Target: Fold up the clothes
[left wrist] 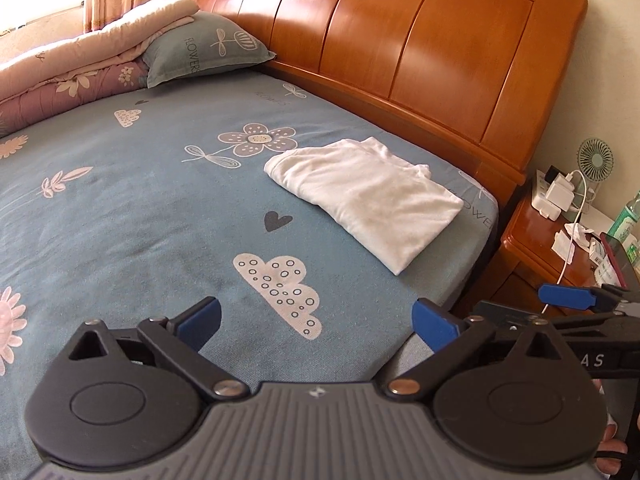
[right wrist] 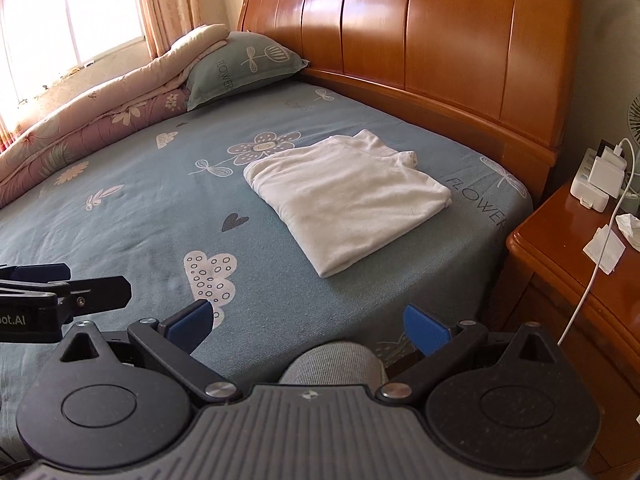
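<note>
The left gripper hangs low over the near part of the bed, its blue-padded fingers spread wide with nothing between them. Directly beneath its jaws lies the blue bedsheet with a white cloud print. The right gripper sits just to the right of the left one, its own blue pads likewise parted and empty, above a grey-clad knee at the bed's edge. Each gripper shows at the side of the other's view.

Ahead of both grippers and a little to the right, well apart from the fingers, the white garment lies folded into a neat rectangle flat on the sheet, near the bed's right edge and just short of the wooden headboard.

Farther off to the left, a blue pillow leans against a rolled pink quilt. To the right of the bed stands a wooden nightstand carrying a white charger, cable and a small fan.
</note>
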Demonstrator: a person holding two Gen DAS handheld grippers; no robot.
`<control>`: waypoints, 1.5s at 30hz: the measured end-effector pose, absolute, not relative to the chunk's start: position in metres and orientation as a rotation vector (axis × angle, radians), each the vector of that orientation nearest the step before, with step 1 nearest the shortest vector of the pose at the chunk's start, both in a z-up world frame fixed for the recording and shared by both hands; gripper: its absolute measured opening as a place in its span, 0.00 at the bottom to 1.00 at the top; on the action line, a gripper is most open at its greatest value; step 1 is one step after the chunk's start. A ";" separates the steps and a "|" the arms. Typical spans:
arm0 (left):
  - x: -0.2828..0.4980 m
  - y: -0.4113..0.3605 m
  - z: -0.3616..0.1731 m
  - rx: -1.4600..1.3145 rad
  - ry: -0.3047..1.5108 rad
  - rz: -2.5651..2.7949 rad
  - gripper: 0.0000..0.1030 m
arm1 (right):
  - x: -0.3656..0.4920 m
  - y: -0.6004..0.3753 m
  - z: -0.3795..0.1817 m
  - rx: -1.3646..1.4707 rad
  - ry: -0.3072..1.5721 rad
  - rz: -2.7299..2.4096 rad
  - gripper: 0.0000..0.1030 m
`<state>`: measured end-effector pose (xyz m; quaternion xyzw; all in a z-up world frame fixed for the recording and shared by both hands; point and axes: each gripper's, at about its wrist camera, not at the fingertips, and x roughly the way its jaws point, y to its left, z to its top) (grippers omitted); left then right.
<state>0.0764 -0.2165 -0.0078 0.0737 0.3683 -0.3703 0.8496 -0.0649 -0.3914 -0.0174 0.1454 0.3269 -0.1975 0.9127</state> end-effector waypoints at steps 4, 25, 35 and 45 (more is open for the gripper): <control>0.069 -0.217 -0.012 0.178 0.801 -0.760 0.98 | -0.075 -0.388 -0.014 0.291 0.659 -0.410 1.00; 0.055 -0.236 -0.014 0.232 0.797 -0.752 0.98 | -0.086 -0.394 -0.010 0.280 0.648 -0.417 1.00; 0.061 -0.251 -0.018 0.243 0.811 -0.752 0.98 | -0.078 -0.402 -0.012 0.277 0.667 -0.405 1.00; 0.069 -0.259 -0.018 0.235 0.813 -0.754 0.98 | -0.070 -0.408 -0.009 0.263 0.674 -0.405 1.00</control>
